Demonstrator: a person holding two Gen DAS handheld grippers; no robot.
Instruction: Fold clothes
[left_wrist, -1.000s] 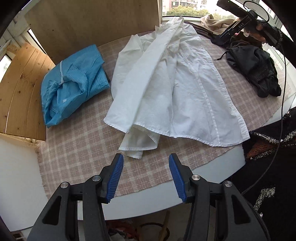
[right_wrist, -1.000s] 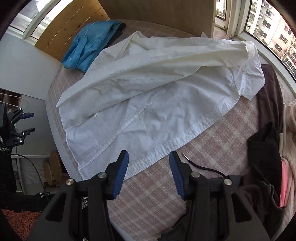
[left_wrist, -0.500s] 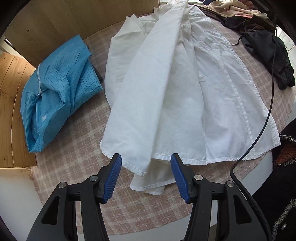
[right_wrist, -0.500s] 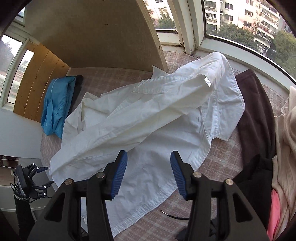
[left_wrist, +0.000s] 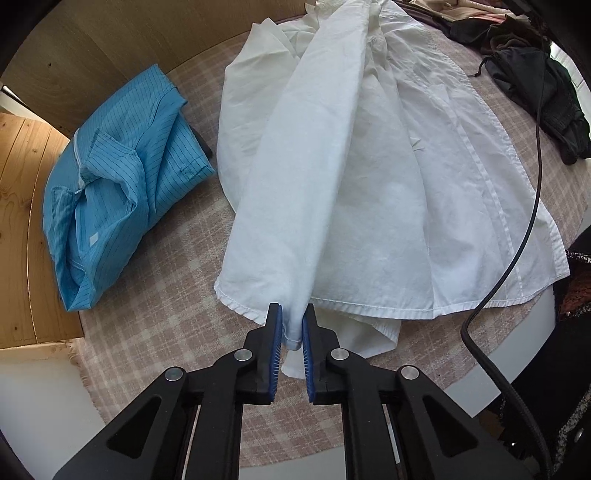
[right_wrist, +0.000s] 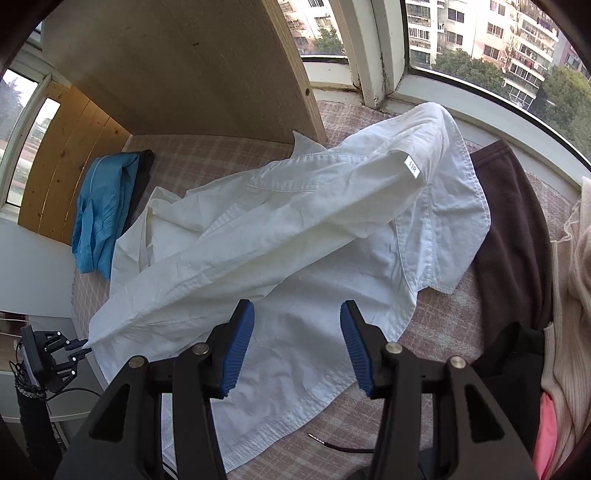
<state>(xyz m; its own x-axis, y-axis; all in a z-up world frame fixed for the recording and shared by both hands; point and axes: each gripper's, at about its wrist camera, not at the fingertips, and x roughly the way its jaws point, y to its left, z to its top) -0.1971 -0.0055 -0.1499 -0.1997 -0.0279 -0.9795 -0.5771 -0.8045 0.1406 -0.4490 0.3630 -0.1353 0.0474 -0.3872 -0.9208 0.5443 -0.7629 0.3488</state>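
While the blue striped shirt (left_wrist: 122, 177) at 9 o'clock on the table already lies folded into a loose, rumpled packet, the white shirt (left_wrist: 369, 177) is barely started, so I judge the task early for this garment. It sprawls open across the middle of the pink checked tablecloth (left_wrist: 155, 302), thin crisp cotton, creased, stitched hem, sleeves and front panels unfolded. Left gripper (left_wrist: 293, 334) at 6 o'clock in its view: blue ribbed pads pressed together, pinching a hem edge of the white shirt, a ridge of cloth drawn taut up toward 12. Right gripper (right_wrist: 297, 347): jaws spread wide, holding nothing, hovering over the shirt body near the collar end; small white tag (right_wrist: 412, 167) on the raised fold at 1 o'clock. Left to do: flatten, fold sleeves in, fold body. At 2–3 o'clock a heap waits unfolded: black garment (left_wrist: 543, 92), soft brown fleece (right_wrist: 509, 229), cream knit (right_wrist: 570, 295). Black cable (left_wrist: 517, 243) drapes over the hem on the right.
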